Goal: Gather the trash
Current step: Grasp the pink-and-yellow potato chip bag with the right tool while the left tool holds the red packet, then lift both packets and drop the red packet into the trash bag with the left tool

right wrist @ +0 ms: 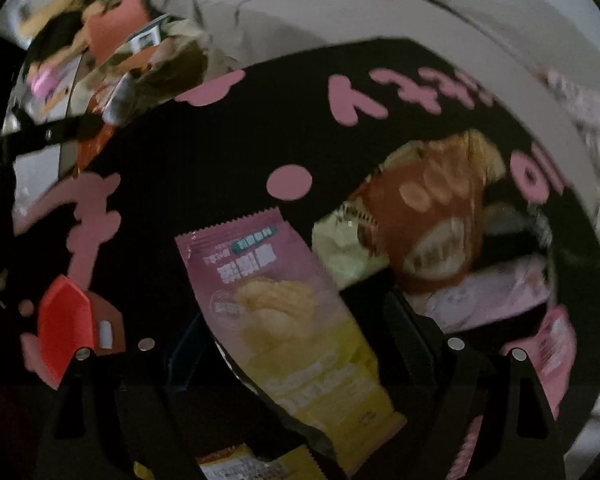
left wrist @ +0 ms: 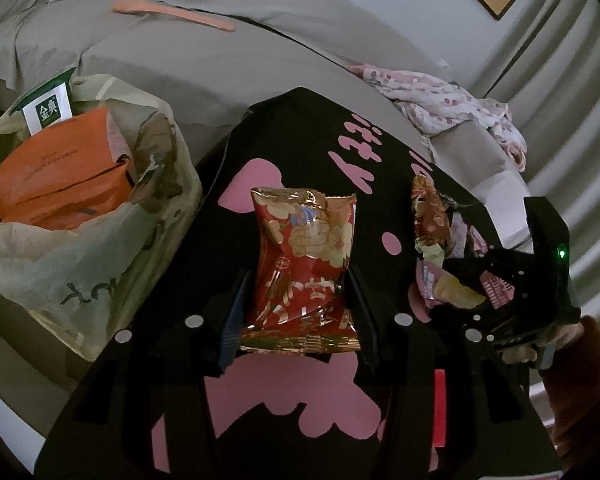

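Holding: my left gripper [left wrist: 296, 304] squeezes the red snack bag [left wrist: 304, 256] from both sides, over the black cloth [left wrist: 300, 140] on the bed [left wrist: 180, 60].
Other hand: my right gripper [right wrist: 300, 344] has the pink and yellow wrapper [right wrist: 280, 312] between its jaws; I cannot tell if they press it.
Trash bag: the plastic bag [left wrist: 80, 264] sits to the left, nearly full.
More trash: the pile of wrappers [right wrist: 432, 220] lies nearby.
Worry: I think the shiny red bag could slip, or fall off the full bag.
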Demonstrator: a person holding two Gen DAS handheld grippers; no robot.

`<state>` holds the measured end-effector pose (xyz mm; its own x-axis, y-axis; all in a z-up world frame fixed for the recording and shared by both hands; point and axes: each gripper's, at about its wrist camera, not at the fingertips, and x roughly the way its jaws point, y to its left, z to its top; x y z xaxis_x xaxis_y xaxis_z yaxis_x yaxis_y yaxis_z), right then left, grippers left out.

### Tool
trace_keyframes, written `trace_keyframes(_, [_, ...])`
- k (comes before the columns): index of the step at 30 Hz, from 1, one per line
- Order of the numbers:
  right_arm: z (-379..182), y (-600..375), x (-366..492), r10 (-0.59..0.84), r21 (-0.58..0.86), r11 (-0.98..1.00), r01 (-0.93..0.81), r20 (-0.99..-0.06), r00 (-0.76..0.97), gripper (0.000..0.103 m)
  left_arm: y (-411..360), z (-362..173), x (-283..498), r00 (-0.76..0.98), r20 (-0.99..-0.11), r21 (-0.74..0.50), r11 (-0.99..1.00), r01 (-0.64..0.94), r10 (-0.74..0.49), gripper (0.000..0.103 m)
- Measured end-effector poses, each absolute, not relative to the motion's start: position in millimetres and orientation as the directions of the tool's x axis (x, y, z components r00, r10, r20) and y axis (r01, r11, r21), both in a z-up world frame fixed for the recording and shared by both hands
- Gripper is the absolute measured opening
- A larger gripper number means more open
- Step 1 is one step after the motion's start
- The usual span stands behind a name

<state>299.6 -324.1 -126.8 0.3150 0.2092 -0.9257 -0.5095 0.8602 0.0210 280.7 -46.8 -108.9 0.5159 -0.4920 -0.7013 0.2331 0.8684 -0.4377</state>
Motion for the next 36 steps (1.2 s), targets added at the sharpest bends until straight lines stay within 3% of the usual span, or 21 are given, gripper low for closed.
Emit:
trace_keyframes(3, [-124.0, -323.5, 294.7, 0.164, -0.024, 0.882, -0.47, -0.92, 0.355, 0.057, -47.7, -109.8, 279.7, 0.511, -0.703, -0.438, 0.867, 0.236, -0.495, 0.045])
trace_keyframes(5, [-119.3, -329.7, 293.3, 0.207, 0.046, 0.903, -0.428, -0.919, 0.336, 0.035, -49.2, -108.6, 278.6, 0.509, -0.703, -0.437, 0.866, 0.242, -0.497, 0.045])
trace_keyframes(7, [-113.3, -333.6, 288.7, 0.243, 0.099, 0.913, -0.397, -0.911, 0.332, 0.034, -50.1, -104.5, 276.7, 0.511, -0.698, -0.436, 0.864, 0.252, -0.501, 0.045])
trace_keyframes(21, [2.6, -281.8, 232.8, 0.261, -0.047, 0.902, -0.429, -0.731, 0.63, 0.031, -32.9, -32.4, 246.6, 0.65, -0.601, -0.352, 0.884, 0.308, -0.466, 0.045])
trace_keyframes(28, [40.0, -243.8, 231.1, 0.353, 0.022, 0.899, -0.438, -0.629, 0.693, 0.031, 9.5, 0.8, 229.9, 0.751, -0.557, -0.274, 0.932, 0.237, -0.355, 0.045])
trace_keyframes(36, [48.9, -200.2, 239.3, 0.431, 0.073, 0.87, -0.487, -0.592, 0.681, 0.031, 52.3, 3.7, 229.2, 0.789, -0.554, -0.232, 0.959, 0.16, -0.265, 0.045])
